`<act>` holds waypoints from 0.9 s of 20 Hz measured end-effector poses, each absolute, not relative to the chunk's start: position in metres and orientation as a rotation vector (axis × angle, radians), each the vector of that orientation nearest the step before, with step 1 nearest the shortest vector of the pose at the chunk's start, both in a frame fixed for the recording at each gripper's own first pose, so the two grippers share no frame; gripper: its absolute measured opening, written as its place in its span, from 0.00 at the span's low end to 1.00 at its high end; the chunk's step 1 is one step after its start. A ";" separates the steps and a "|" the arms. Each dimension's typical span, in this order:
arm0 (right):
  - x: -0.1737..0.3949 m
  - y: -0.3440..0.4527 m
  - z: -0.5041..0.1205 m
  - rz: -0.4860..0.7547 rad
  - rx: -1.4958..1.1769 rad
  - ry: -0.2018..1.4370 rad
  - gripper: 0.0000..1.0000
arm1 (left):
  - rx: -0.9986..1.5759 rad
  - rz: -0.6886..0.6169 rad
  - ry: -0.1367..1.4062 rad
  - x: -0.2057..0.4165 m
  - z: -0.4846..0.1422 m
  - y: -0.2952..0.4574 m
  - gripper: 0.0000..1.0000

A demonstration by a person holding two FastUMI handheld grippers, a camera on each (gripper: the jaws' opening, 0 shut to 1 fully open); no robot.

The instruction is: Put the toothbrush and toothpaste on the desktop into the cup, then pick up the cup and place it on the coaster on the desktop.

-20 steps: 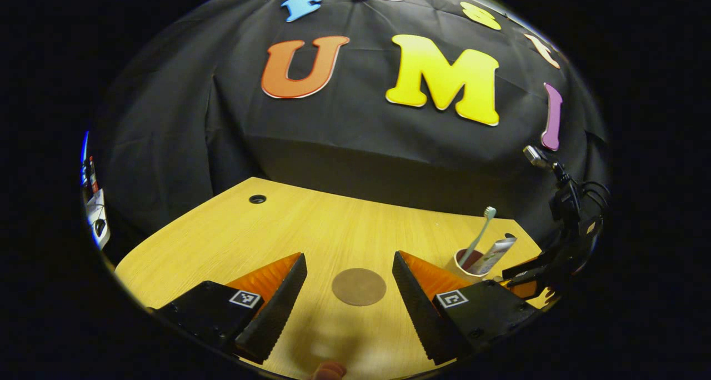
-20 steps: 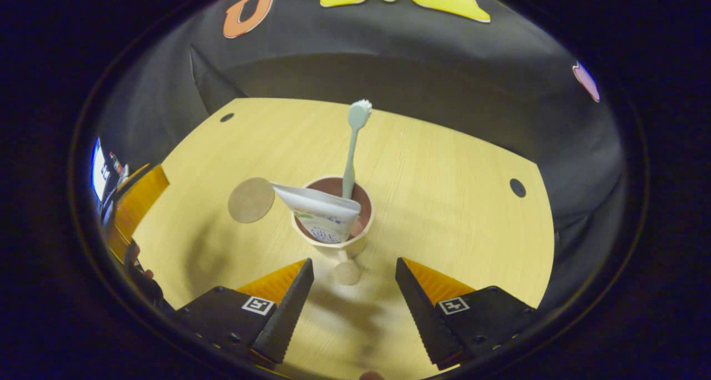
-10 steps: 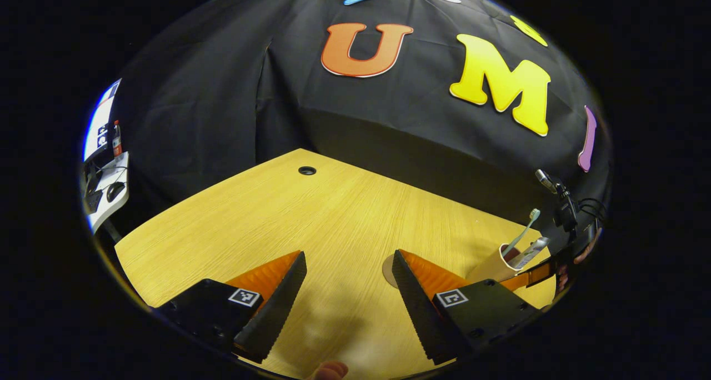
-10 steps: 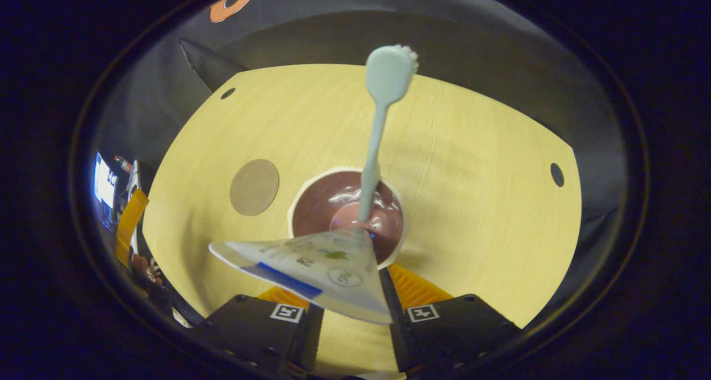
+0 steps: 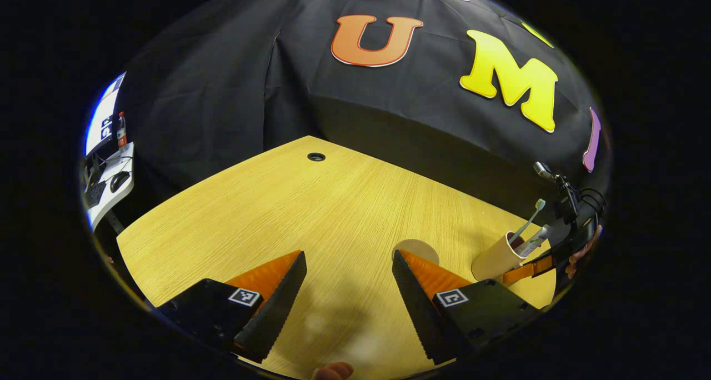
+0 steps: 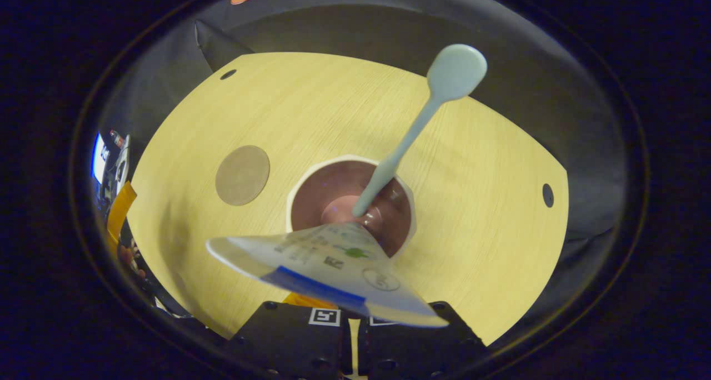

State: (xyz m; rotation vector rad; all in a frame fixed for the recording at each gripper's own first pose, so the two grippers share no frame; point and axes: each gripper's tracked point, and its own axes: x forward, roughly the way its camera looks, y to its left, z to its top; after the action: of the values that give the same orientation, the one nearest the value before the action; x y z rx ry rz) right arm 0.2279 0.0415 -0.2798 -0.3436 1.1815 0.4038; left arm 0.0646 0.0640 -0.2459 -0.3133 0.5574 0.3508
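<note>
We see the left gripper (image 5: 349, 254) as two wedge-shaped fingers (image 5: 276, 308) with finely toothed inner faces and ribbed outer sides. Each finger is mounted on a black block. We count one square black-and-white marker (image 5: 245, 297) on each block, and small round screws (image 5: 471, 332) are sunk into the block faces. In the right gripper view we find the same black blocks, markers (image 6: 324, 316) and screws. Farther off in the left gripper view, the right gripper (image 5: 530, 269) carries a black upright housing with looped black cables (image 5: 586, 198) and a small grey plug on top.
</note>
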 end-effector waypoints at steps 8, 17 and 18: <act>0.231 0.095 -0.251 0.471 -0.418 1.060 0.05 | -0.289 0.351 0.546 0.042 -0.237 0.077 0.99; 0.215 0.196 -0.257 0.568 -0.476 1.062 0.05 | -0.221 0.329 0.576 -0.001 -0.233 0.095 0.99; 0.214 0.201 -0.259 0.570 -0.486 1.068 0.05 | -0.215 0.329 0.573 -0.005 -0.232 0.097 0.99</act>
State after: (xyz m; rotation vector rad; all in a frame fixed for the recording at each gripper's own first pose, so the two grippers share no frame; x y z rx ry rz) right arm 0.2141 0.2005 -0.2594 -0.4862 1.0679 0.5696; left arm -0.0053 0.0972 -0.2319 -0.2155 0.5731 0.3289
